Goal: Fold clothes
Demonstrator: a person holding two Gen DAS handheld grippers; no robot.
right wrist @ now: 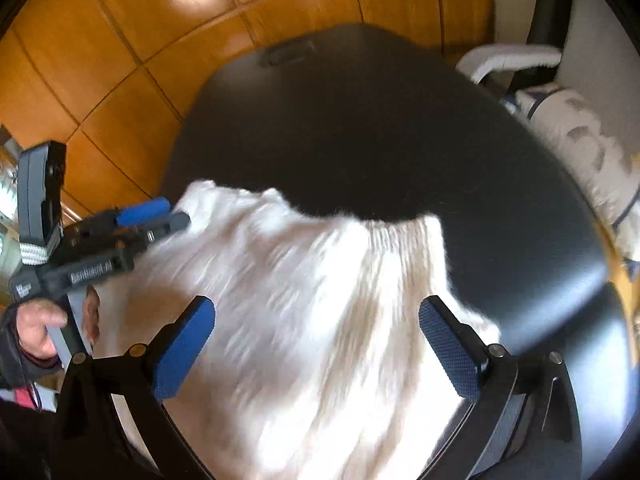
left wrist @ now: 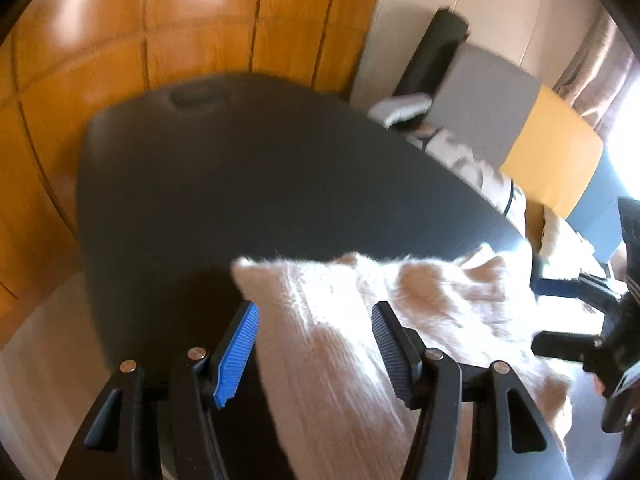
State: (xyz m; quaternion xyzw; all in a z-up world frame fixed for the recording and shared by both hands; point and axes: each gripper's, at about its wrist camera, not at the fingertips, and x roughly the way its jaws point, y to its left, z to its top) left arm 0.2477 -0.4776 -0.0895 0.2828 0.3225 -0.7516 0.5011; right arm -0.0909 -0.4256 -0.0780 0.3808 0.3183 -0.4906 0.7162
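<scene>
You're holding the left gripper (left wrist: 316, 354) with fingers spread apart, hovering over the fuzzy white knitted garment (right wrist: 304, 320), which is lying on the dark round table (right wrist: 380, 128) at its 6 o'clock edge. Your hand (right wrist: 38, 330) is gripping the handle at 9 o'clock in the right view. Your right gripper (right wrist: 316, 354) is also gaping wide above the garment, clamping nothing. Frames are blurring.
</scene>
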